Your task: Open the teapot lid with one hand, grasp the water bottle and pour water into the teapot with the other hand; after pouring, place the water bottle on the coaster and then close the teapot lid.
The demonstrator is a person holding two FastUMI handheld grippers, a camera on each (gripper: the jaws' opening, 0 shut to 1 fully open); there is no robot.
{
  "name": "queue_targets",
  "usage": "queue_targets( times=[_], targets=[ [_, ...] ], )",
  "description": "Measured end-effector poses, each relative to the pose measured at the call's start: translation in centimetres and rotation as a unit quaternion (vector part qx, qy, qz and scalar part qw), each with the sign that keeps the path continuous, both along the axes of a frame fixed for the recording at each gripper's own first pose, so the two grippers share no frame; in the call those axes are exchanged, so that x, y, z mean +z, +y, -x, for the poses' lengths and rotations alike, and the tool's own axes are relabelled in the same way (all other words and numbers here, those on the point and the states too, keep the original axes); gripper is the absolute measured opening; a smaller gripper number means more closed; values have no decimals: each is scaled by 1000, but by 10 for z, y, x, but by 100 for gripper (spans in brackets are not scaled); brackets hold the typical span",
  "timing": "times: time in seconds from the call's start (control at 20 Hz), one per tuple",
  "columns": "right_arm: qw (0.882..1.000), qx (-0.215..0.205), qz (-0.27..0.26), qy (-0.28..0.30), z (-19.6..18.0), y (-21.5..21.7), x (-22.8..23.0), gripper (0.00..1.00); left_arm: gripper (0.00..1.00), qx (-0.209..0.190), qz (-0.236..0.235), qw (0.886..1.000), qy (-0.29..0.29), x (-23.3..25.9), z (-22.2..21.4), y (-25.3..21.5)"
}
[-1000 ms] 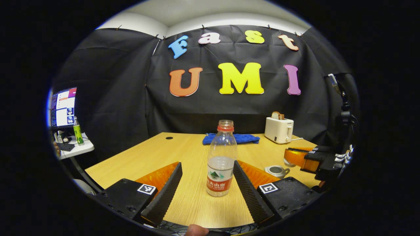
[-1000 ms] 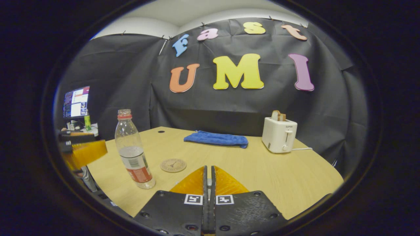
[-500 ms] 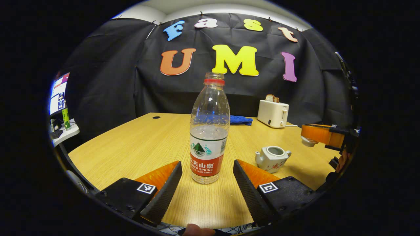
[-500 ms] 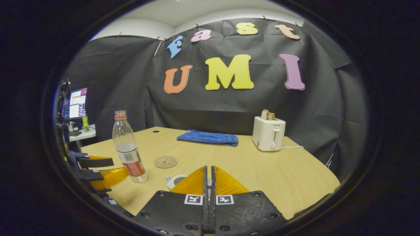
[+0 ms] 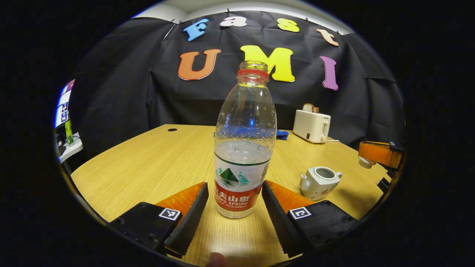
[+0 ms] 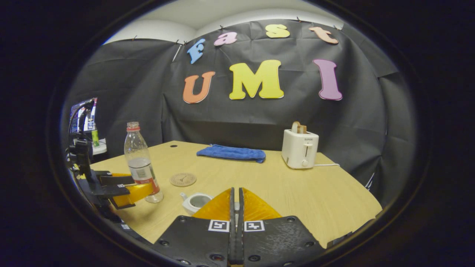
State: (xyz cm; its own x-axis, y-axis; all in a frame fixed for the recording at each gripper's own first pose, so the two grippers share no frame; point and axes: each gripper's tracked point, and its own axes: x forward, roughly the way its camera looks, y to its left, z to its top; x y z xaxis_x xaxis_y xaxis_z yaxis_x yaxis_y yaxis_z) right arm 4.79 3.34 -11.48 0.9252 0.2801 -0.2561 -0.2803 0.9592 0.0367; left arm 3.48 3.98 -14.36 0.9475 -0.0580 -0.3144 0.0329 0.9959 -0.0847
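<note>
An uncapped water bottle (image 5: 243,148), partly full with a red label, stands on the wooden table (image 5: 148,163). My left gripper (image 5: 234,184) is open, its fingers flanking the bottle's lower part closely; I cannot tell whether they touch it. The white teapot (image 5: 320,181) sits to the right with its top uncovered. My right gripper (image 5: 376,154) hovers beyond it, shut on the white teapot lid (image 5: 365,162). In the right gripper view the fingers (image 6: 236,191) are closed together above the teapot (image 6: 196,202). The bottle (image 6: 140,163), the round coaster (image 6: 183,179) and the left gripper (image 6: 130,187) lie to the left.
A white toaster (image 6: 300,149) with bread stands at the back right, its cord trailing right. A blue cloth (image 6: 231,152) lies at the back middle. A monitor (image 6: 87,118) and side table stand off the table's left edge.
My left gripper has moved forward and lower, bringing the bottle between its fingers. The right gripper, still holding the lid, has drawn back a little from the teapot.
</note>
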Motion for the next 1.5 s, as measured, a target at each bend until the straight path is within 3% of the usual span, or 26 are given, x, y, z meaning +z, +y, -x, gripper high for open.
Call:
queue_targets(
  times=[0.1,0.35,0.55,0.75,0.9,1.05,1.25,1.45,1.5],
  targets=[
    [1000,4,-3,3,2,3,0,0,80,-6,-8,1000,3,0,-2,-1],
    [1000,13,-2,8,5,4,-2,0,77,-10,-74,997,11,13,5,10],
    [1000,18,-4,11,7,2,-3,0,75,-2,-201,980,-4,33,7,32],
    [1000,16,-9,9,10,-8,-2,0,72,-14,-358,934,-13,46,6,55],
    [1000,14,-11,10,11,-14,-3,0,72,-30,-433,901,-8,50,4,57],
    [1000,14,-14,10,14,-21,-2,0,72,-51,-509,859,-3,50,-2,57],
    [1000,12,-20,7,18,-32,-1,0,72,-84,-595,799,17,45,-8,56],
    [1000,9,-19,6,21,-44,-2,0,75,-102,-643,759,15,52,-16,48],
    [1000,9,-18,6,22,-46,-4,0,72,-108,-653,749,14,53,-18,45]
  ],
)
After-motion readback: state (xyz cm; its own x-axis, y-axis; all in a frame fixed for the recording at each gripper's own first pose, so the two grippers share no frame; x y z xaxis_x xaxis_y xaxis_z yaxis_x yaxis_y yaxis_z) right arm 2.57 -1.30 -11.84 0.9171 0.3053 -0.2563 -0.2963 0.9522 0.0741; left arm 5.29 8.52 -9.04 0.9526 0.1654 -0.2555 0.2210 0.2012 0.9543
